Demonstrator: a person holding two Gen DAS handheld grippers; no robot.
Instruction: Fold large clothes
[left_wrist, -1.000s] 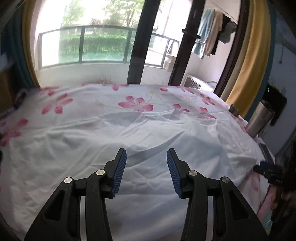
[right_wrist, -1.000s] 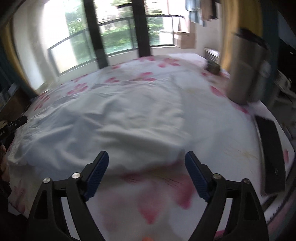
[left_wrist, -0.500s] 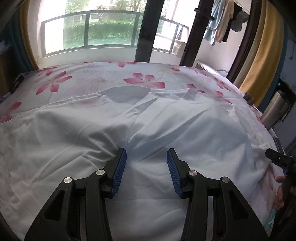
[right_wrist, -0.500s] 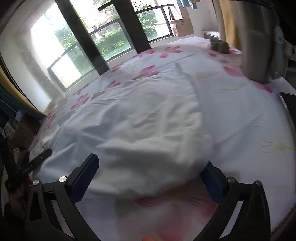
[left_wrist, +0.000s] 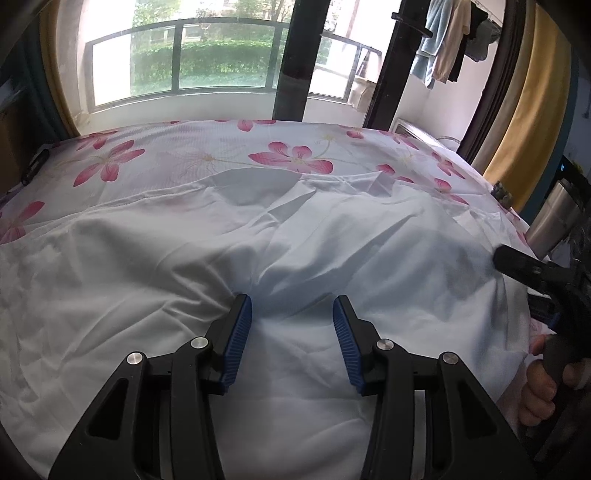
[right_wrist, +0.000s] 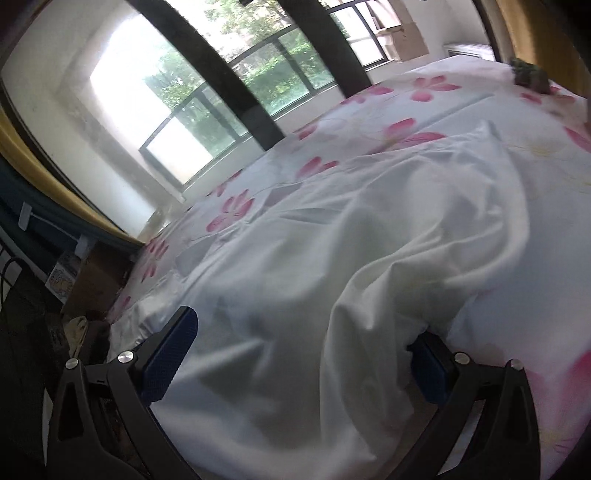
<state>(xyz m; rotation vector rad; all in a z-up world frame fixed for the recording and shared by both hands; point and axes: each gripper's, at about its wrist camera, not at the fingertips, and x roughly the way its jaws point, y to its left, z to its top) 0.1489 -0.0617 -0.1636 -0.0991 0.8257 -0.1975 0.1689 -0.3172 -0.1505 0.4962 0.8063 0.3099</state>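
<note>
A large white garment lies spread and wrinkled over a bed with a pink-flower sheet. My left gripper is open, its blue pads low over the garment's near part, with cloth between them. My right gripper is open wide, with a raised fold of the white garment bunched between its fingers. The right gripper also shows at the right edge of the left wrist view, held in a hand at the garment's right edge.
A steel tumbler stands at the bed's right side. A small dark object sits at the far right corner of the bed. Windows and a balcony rail lie beyond the bed. Boxes and clutter stand at the bed's left.
Both grippers have moved forward and lower onto the garment. The right gripper has swung left and its fingers now straddle a bunched fold. The tumbler has left the right wrist view.
</note>
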